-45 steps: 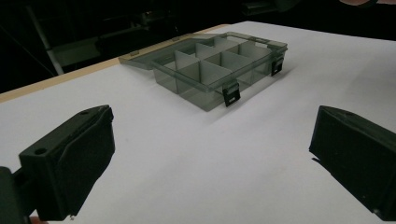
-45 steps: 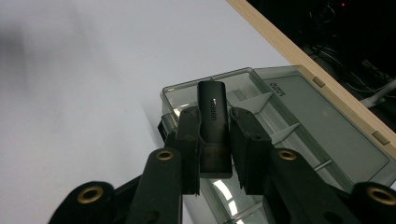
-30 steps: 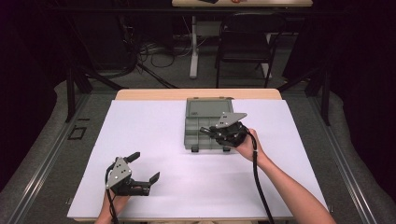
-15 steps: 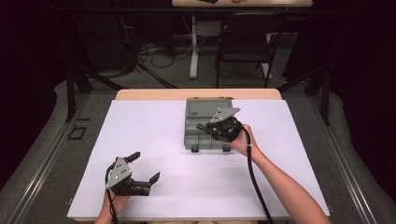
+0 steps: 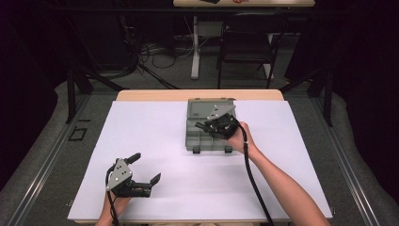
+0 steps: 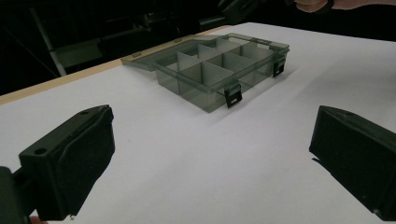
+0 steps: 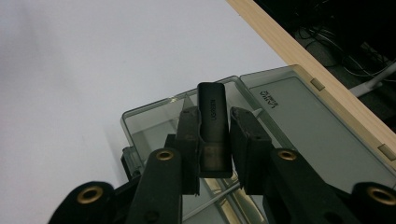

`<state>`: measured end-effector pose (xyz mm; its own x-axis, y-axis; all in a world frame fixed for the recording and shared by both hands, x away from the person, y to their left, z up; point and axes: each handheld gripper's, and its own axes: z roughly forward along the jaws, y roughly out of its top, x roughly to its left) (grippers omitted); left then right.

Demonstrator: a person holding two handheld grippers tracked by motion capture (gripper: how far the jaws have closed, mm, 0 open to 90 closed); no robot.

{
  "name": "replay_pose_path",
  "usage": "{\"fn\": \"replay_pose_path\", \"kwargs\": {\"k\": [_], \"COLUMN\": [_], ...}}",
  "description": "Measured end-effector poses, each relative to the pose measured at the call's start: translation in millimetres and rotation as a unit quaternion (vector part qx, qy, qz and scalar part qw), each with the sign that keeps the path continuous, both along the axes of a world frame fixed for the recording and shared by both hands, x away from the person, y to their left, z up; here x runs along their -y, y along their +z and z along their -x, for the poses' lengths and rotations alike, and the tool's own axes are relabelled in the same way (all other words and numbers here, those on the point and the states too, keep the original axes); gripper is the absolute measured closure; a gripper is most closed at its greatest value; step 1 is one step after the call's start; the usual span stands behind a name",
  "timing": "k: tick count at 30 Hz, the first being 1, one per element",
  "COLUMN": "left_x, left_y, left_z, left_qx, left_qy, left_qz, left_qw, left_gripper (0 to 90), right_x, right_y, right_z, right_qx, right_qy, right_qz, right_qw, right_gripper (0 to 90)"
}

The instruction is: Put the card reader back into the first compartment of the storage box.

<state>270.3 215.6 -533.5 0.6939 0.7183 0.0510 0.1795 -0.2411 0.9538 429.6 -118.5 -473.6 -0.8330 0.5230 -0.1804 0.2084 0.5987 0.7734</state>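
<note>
A small black stick [image 7: 212,128], like a USB drive, is clamped upright between the jaws of the right gripper [image 5: 212,126], with its top end standing out past the pads. It is held over the open grey box [image 5: 209,133], above the box's left part in the high view. The box sits on the white sheet [image 5: 155,136] toward the far side of the table [image 5: 141,95], its clear lid [image 7: 322,135] folded back flat toward the wooden edge, its two black latches facing the person. Its compartments [image 6: 212,70] are parted by thin walls; nothing can be made out in those seen from the left gripper view. The left gripper [image 5: 143,172] is kept low over the near left of the sheet, well apart from the box, its jaws spread wide with nothing between them.
</note>
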Motion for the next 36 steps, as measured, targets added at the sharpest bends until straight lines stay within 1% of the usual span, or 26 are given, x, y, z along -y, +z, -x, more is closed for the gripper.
{"fn": "replay_pose_path", "kwargs": {"k": [11, 19, 24, 29, 31, 36], "left_x": [-0.4, -0.2, -0.1, -0.3, -0.3, 0.0], "left_y": [0.3, 0.1, 0.2, 0.4, 0.3, 0.1], "left_z": [0.3, 0.2, 0.4, 0.4, 0.5, 0.2], "left_qx": [0.0, 0.0, 0.0, 0.001, 0.001, 0.0], "left_qy": [0.0, 0.0, -0.001, -0.001, 0.0, -0.001], "left_qz": [-0.001, -0.001, -0.002, -0.003, -0.002, -0.003], "left_qw": [1.0, 1.0, 1.0, 1.0, 1.0, 1.0], "left_gripper": [0.0, 0.0, 0.0, 0.0, 0.0, 0.0], "right_x": [-3.2, -5.6, -8.0, -10.7, -11.9, -15.4], "right_y": [0.7, -1.8, -3.3, -3.9, -4.2, -6.7], "right_z": [-10.0, -15.4, -19.0, -22.5, -24.0, -27.0], "right_qx": [-0.001, -0.003, 0.001, -0.002, 0.0, -0.005], "right_qy": [-0.012, -0.02, -0.027, -0.032, -0.032, -0.038], "right_qz": [0.001, 0.008, 0.017, 0.021, 0.026, 0.028], "right_qw": [0.9999, 0.9998, 0.9995, 0.9993, 0.9991, 0.9989], "right_gripper": [73.9, 74.0, 73.9, 73.9, 73.9, 73.9]}}
